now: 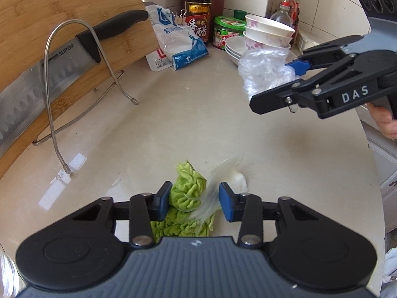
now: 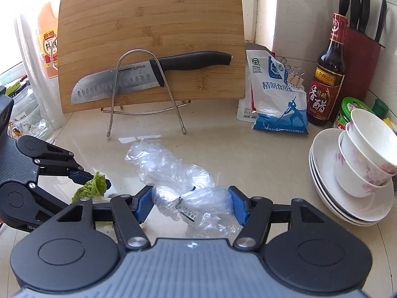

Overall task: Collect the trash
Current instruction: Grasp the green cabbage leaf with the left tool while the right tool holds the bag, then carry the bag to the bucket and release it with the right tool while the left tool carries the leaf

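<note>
A green cabbage leaf (image 1: pixel 186 193) with a pale stalk lies on the beige counter (image 1: pixel 173 124). My left gripper (image 1: pixel 194 202) is open, its blue pads on either side of the leaf. A crumpled clear plastic bag (image 2: pixel 178 173) lies on the counter. My right gripper (image 2: pixel 189 203) is open around the bag's near end, its pads close to the plastic. The right gripper also shows in the left wrist view (image 1: pixel 280 84), with the bag (image 1: pixel 263 72) between its fingers. The left gripper and leaf (image 2: pixel 90 186) show at the left of the right wrist view.
A bamboo cutting board (image 2: pixel 148 37) leans on a wire rack (image 2: pixel 146 92) with a knife (image 2: pixel 139 77). A salt bag (image 2: pixel 278 99), a vinegar bottle (image 2: pixel 327 79), a green tin (image 2: pixel 347 111) and stacked bowls on plates (image 2: pixel 359 164) stand at the right. Jars (image 2: pixel 29 116) stand at the left.
</note>
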